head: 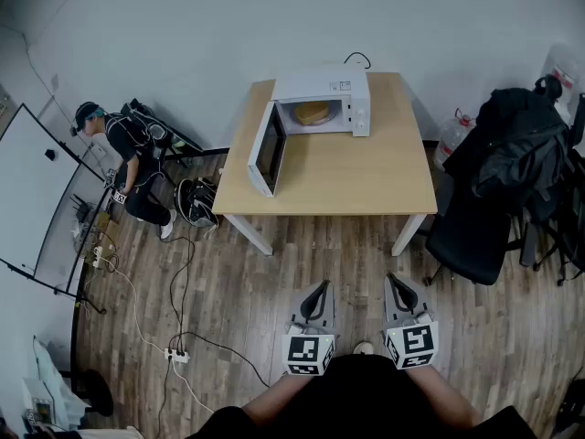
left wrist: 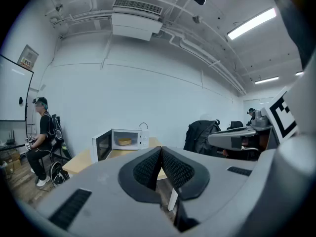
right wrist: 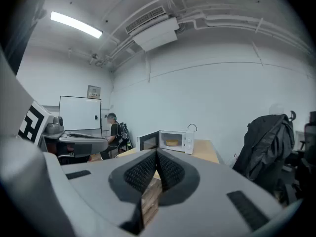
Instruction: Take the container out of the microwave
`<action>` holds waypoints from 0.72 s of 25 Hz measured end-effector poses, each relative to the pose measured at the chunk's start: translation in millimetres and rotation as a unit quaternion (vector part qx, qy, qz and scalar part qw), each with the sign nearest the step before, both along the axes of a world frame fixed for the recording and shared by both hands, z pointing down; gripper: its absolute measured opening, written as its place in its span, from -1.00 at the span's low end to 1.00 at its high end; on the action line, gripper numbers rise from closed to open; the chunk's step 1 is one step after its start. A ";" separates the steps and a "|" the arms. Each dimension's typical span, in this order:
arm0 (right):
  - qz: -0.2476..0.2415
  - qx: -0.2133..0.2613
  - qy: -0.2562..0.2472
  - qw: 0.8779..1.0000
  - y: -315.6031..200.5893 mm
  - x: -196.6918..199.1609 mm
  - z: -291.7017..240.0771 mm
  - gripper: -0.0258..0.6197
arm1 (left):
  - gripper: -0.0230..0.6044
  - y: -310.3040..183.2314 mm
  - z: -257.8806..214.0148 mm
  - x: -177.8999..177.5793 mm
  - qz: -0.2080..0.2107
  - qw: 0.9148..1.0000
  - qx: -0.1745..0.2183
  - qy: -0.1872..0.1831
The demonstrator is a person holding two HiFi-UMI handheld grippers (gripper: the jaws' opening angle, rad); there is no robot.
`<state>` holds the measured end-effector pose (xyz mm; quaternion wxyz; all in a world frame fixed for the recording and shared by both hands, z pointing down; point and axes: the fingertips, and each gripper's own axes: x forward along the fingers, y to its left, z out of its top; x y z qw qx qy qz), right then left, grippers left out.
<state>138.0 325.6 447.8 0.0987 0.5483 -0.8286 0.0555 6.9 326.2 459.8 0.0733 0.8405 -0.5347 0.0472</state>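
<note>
Only one container sits inside the one open microwave.

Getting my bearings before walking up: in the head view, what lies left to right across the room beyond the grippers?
whiteboard → seated person → microwave door, swung open → container → black jacket

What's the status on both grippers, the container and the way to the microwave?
Both shut, empty: left gripper, right gripper, short of the table. In microwave: container, door open. Nothing seen blocking the opening.
</note>
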 end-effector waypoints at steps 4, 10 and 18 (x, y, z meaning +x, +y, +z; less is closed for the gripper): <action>-0.008 0.003 -0.010 1.000 -1.9 7.6 -5.3 -0.73 | -0.89 -3.1 -1.7 5.7 -0.005 1.000 0.000 0.005; 0.004 0.001 -0.030 1.000 -1.1 30.3 -2.0 -0.74 | -0.89 -2.1 1.9 17.0 -0.003 1.000 -0.006 0.020; -0.015 -0.014 -0.044 0.999 6.4 33.0 18.9 -0.74 | -0.89 1.8 -1.1 28.4 -0.002 1.000 0.012 0.013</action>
